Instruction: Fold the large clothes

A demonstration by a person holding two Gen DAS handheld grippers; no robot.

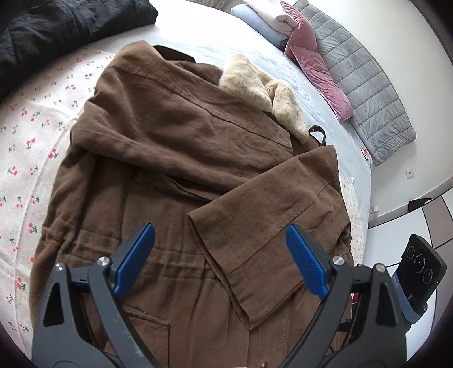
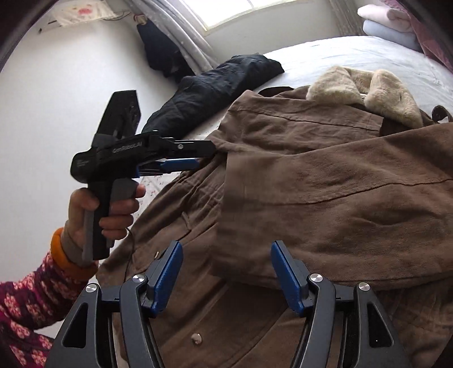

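Note:
A large brown coat point(image 1: 158, 158) with a beige fur collar point(image 1: 254, 87) lies flat on the bed, both sleeves folded across its front. My left gripper point(image 1: 220, 260) is open and empty above the coat's waist, the cuff of the folded sleeve point(image 1: 254, 249) between its blue pads. In the right wrist view the coat point(image 2: 325, 184) fills the frame, and my right gripper point(image 2: 226, 271) is open and empty just above the edge of the folded sleeve point(image 2: 311, 232). The left gripper point(image 2: 203, 155) shows there from the side, held in a hand over the coat's left edge.
A black garment point(image 1: 56, 28) lies at the bed's far left, also in the right wrist view point(image 2: 215, 85). A cherry-print sheet point(image 1: 31, 147) covers the bed. Folded clothes point(image 1: 271, 19), pink cushions point(image 1: 317, 62) and a grey quilted pad point(image 1: 368, 79) sit at the far right.

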